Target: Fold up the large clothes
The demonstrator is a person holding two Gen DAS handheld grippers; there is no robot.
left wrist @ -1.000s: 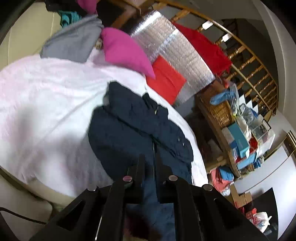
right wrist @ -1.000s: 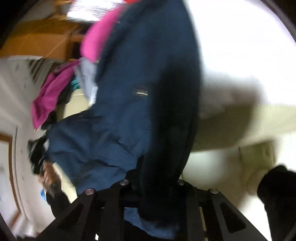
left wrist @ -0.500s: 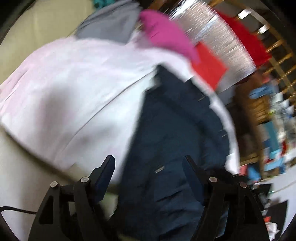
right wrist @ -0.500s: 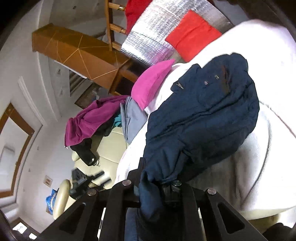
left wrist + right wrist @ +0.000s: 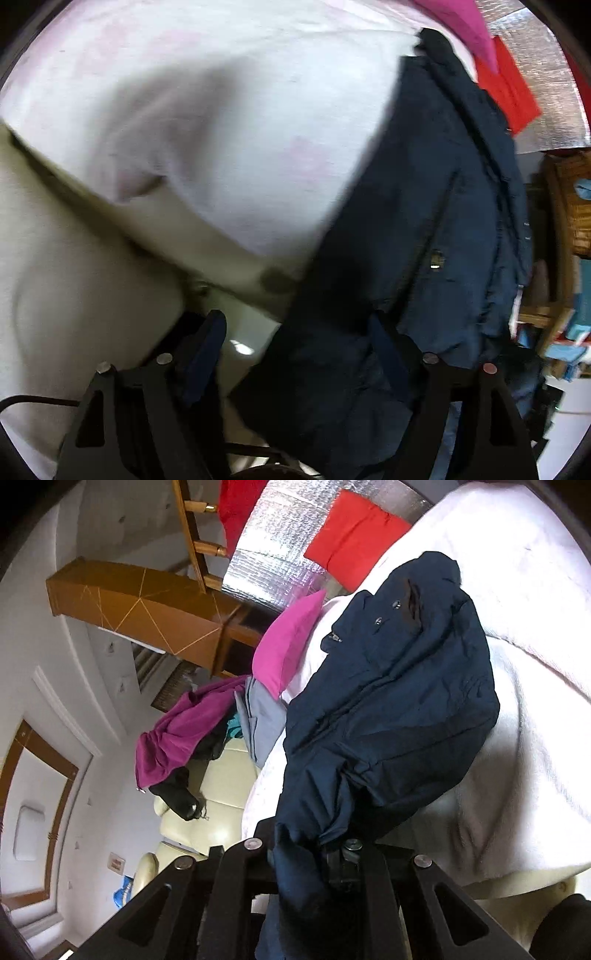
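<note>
Cloth, nearest of all: bunched hem or sleeve of dark navy padded jacket (image 5: 388, 701), pinched in right gripper (image 5: 314, 845), fingers closed tight on the fold. Hangs from there down past the frame and runs up onto the bed-like surface.

Left gripper (image 5: 295, 321) spread wide, grasping nothing; jacket (image 5: 424, 221) drapes over the inner side of its right-hand finger and fills much of the gap between the two. Looks poised at the lower edge of the garment, just off the front of the cream leather sofa (image 5: 74, 277).

Lies mostly on white fleecy blanket (image 5: 203, 129) spread over the sofa, crumpled, collar end farthest away, one side hanging over the front edge.

Judged as early in the fold: garment being pulled straight, not yet flat. Calls next for closing the left gripper on a second corner of the lower edge, then drawing both apart to spread the jacket smooth on the blanket.

Farther back: pink cushion (image 5: 288, 650), grey garment (image 5: 262, 723), magenta garment (image 5: 184, 731), red cushion (image 5: 354, 531), silver quilted foil panel (image 5: 280, 554).

Small tag on jacket front (image 5: 437, 258): too blurred to read. No other legible writing.
</note>
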